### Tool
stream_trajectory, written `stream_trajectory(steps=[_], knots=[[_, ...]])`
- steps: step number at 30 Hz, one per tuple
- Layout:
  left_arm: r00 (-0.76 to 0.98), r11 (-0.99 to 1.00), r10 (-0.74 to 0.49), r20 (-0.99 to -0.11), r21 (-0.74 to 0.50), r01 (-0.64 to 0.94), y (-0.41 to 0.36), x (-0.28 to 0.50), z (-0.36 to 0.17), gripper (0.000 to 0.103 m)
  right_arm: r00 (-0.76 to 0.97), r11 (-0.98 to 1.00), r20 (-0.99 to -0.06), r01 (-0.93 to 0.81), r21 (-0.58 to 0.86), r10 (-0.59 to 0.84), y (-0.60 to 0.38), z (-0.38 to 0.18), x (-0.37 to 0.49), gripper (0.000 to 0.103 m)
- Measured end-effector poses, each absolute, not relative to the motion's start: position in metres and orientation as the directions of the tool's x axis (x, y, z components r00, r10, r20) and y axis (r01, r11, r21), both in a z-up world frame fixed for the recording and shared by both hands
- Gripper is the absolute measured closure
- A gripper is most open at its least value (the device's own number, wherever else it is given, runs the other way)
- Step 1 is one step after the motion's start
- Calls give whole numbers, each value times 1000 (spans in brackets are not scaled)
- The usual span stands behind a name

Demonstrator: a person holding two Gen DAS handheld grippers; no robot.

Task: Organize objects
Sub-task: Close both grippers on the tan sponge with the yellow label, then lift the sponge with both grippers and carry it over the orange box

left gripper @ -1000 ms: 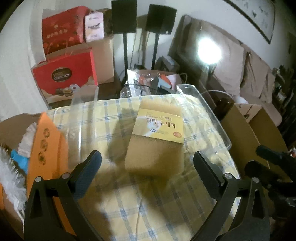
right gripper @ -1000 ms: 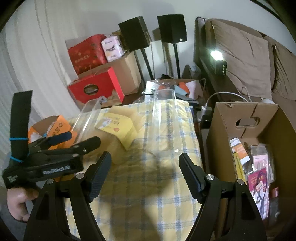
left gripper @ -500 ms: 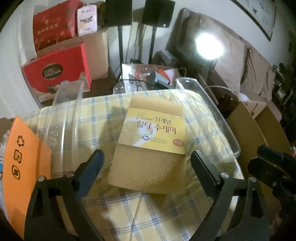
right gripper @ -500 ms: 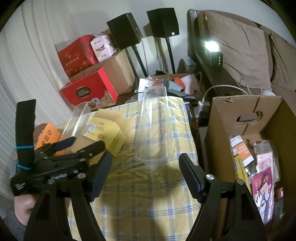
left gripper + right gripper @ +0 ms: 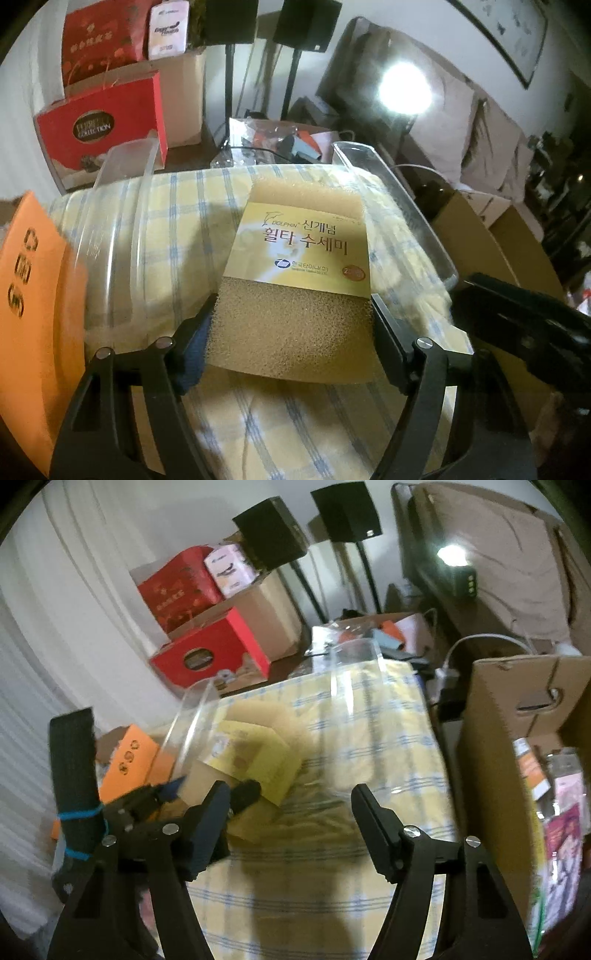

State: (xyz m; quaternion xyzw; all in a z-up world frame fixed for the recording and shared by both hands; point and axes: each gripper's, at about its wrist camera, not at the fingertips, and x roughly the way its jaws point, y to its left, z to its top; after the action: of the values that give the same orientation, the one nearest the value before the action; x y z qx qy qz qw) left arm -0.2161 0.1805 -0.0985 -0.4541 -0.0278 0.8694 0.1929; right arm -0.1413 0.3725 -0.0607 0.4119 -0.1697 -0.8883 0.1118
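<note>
A tan sponge pack (image 5: 295,314) with a yellow printed label lies on the yellow checked cloth (image 5: 177,229). My left gripper (image 5: 291,332) is shut on the sponge pack's near end, one pad pressed against each side. In the right wrist view the same sponge pack (image 5: 258,753) sits left of centre. A clear plastic tray (image 5: 122,221) lies to its left and another clear tray (image 5: 406,214) to its right. My right gripper (image 5: 291,812) hovers open over the cloth, with nothing between its fingers, just right of the sponge pack.
An orange box (image 5: 33,288) stands at the cloth's left edge. An open cardboard box (image 5: 517,746) holding packets stands at the right. Red gift boxes (image 5: 99,122), speaker stands and a bright lamp (image 5: 406,88) lie beyond the far edge.
My left gripper moved forward over the sponge pack and its fingers closed in from wide open onto the pack's sides. My right gripper stayed open and shifted slightly.
</note>
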Motion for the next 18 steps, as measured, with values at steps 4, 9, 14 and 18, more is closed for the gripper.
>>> stream_trajectory(steps=[4, 9, 14, 18], knots=[[-522, -914, 396, -756, -267, -305, 168, -199, -94, 30, -599, -877, -683, 73, 474, -419, 365, -70, -148, 36], [-545, -903, 425, -723, -294, -314, 160, -177, -83, 30, -570, -842, -662, 105, 529, -487, 355, -71, -146, 41], [-558, -903, 426, -712, -292, -315, 156, -166, -72, 30, -546, -814, -638, 154, 560, -542, 342, -62, -140, 58], [-581, -907, 420, -698, -295, -301, 144, -158, -60, 30, -548, -824, -639, 188, 534, -540, 326, -49, -133, 59]])
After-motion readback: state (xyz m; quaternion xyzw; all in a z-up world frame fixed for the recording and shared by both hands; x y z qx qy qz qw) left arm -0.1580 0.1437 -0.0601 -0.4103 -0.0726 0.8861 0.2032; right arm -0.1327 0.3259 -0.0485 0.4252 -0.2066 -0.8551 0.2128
